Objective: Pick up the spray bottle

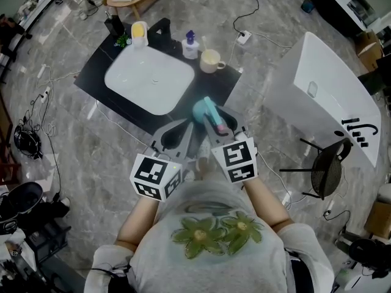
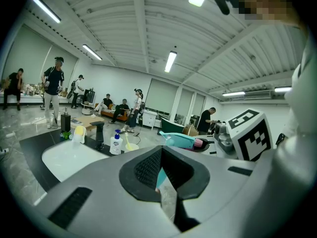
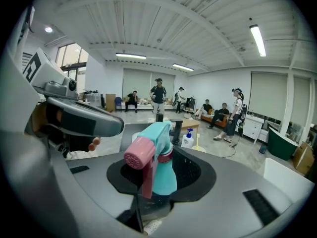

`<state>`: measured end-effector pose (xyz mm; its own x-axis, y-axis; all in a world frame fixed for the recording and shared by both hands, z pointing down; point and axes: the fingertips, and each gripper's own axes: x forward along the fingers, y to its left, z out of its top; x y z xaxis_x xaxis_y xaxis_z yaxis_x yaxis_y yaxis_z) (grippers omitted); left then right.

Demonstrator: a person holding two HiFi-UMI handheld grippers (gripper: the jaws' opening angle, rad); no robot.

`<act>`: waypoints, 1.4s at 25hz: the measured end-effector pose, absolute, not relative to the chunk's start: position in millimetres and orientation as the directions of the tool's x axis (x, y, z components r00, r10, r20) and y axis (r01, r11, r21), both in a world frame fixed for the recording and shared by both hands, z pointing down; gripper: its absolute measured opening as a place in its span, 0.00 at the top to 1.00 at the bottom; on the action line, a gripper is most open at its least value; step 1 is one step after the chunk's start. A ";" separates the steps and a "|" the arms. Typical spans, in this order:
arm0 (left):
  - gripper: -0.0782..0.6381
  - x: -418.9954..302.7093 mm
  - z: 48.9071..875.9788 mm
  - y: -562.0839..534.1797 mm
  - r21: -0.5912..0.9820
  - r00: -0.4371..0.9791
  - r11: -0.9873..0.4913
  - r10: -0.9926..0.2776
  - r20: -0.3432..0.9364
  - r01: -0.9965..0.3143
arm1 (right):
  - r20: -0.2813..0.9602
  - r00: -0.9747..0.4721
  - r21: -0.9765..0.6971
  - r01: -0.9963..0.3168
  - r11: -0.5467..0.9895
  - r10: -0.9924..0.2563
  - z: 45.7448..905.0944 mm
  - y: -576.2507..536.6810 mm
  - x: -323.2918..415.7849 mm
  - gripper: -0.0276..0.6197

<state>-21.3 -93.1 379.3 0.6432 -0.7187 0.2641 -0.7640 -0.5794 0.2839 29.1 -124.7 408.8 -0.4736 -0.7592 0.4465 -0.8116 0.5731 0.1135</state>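
The spray bottle (image 1: 205, 110) is teal with a pink nozzle and trigger. It stands upright between the jaws of my right gripper (image 1: 221, 122), which is shut on its body, held clear of the black table (image 1: 91, 72). In the right gripper view the spray bottle (image 3: 161, 157) fills the dark pad hollow of the right gripper (image 3: 161, 175), nozzle toward the camera. My left gripper (image 1: 174, 136) hangs just left of it, open with nothing between its jaws. From the left gripper (image 2: 163, 170), the bottle (image 2: 181, 139) shows to the right, beside the marker cube (image 2: 247, 133).
A white basin (image 1: 149, 80) lies on the black table, with a pump soap bottle (image 1: 190, 44), a cream cup (image 1: 211, 60) and a yellow item (image 1: 139, 33) along its far edge. A white table (image 1: 330, 96) and a black stool (image 1: 327, 166) stand to the right. Cables cross the floor.
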 end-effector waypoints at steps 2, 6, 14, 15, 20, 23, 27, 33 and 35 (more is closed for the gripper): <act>0.88 -22.1 379.8 -89.4 0.283 0.645 -0.581 -0.717 0.264 -0.763 | 0.434 -0.479 0.116 -0.810 0.574 -0.763 403.6 -120.4 26.8 0.74; 0.88 -22.9 379.5 -82.5 0.281 0.647 -0.584 -0.715 0.264 -0.761 | 0.412 -0.487 0.123 -0.808 0.577 -0.770 392.4 -112.0 24.7 0.74; 0.88 -26.5 379.2 -73.1 0.280 0.647 -0.585 -0.716 0.264 -0.761 | 0.375 -0.490 0.140 -0.809 0.571 -0.786 375.3 -102.3 20.6 0.74; 0.88 -26.8 379.6 -71.7 0.279 0.647 -0.585 -0.715 0.265 -0.761 | 0.372 -0.490 0.142 -0.809 0.570 -0.788 374.0 -100.8 20.5 0.75; 0.88 -28.0 380.1 -65.8 0.281 0.648 -0.586 -0.714 0.265 -0.760 | 0.371 -0.489 0.144 -0.810 0.569 -0.789 372.4 -93.9 19.8 0.74; 0.88 -28.7 381.2 -64.2 0.283 0.649 -0.586 -0.713 0.264 -0.759 | 0.376 -0.489 0.136 -0.811 0.569 -0.787 374.5 -91.9 19.1 0.75; 0.88 -28.5 382.2 -62.9 0.286 0.649 -0.584 -0.713 0.267 -0.760 | 0.379 -0.492 0.127 -0.811 0.571 -0.783 375.8 -89.7 19.0 0.74; 0.88 -28.6 384.1 -59.8 0.299 0.656 -0.587 -0.705 0.269 -0.753 | 0.381 -0.492 0.123 -0.812 0.570 -0.783 375.9 -86.3 17.3 0.74; 0.88 -28.7 384.1 -59.7 0.305 0.660 -0.588 -0.702 0.266 -0.749 | 0.384 -0.489 0.123 -0.814 0.568 -0.783 377.3 -86.2 17.7 0.74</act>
<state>-28.7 -59.7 384.1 0.6602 -0.7023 0.2663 -0.7489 -0.5885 0.3046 17.7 -86.2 377.3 -0.4889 -0.7831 0.3844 -0.8136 0.5683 0.1230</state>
